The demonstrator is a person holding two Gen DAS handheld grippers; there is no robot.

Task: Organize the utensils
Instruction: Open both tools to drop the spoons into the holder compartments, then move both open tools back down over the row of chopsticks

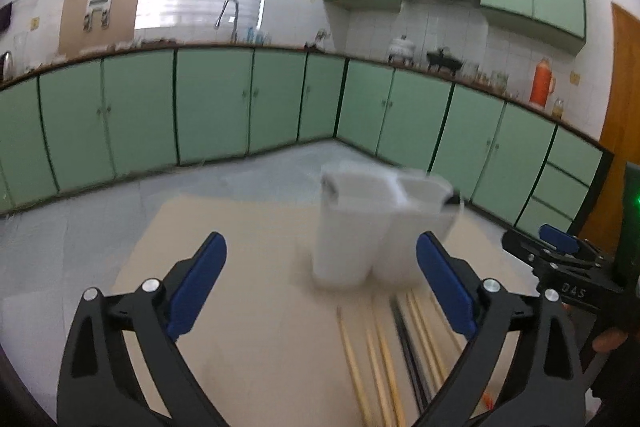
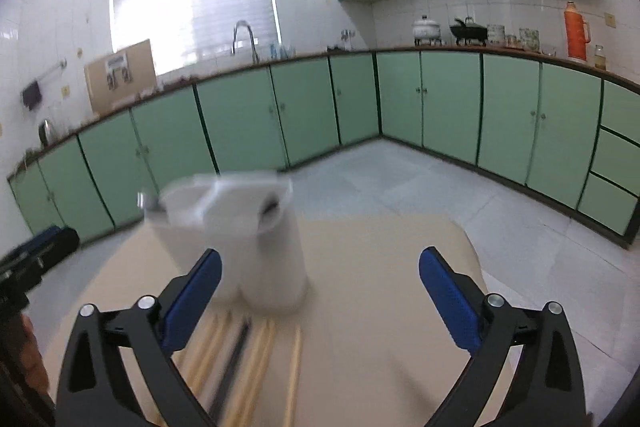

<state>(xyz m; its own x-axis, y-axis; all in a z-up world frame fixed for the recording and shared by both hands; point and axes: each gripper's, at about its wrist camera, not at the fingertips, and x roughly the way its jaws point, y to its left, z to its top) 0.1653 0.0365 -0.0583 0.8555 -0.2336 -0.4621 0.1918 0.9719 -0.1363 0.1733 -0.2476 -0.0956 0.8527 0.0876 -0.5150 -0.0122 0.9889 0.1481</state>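
Note:
A white two-compartment utensil holder [image 1: 372, 227] stands on the beige table [image 1: 240, 267]; it also shows in the right wrist view [image 2: 240, 239], blurred. Several wooden chopsticks [image 1: 380, 359] and a dark pair [image 1: 408, 343] lie flat in front of the holder, pointing toward it. They show too in the right wrist view: the wooden chopsticks [image 2: 260, 367] and the dark pair [image 2: 234, 359]. My left gripper [image 1: 320, 287] is open and empty, hovering above the table left of the chopsticks. My right gripper [image 2: 320, 291] is open and empty, above the table right of the holder.
The right gripper [image 1: 560, 259] appears at the right edge of the left wrist view, and the left gripper [image 2: 28, 259] at the left edge of the right wrist view. Green kitchen cabinets [image 1: 200, 107] and grey floor [image 2: 400, 179] lie beyond the table's far edge.

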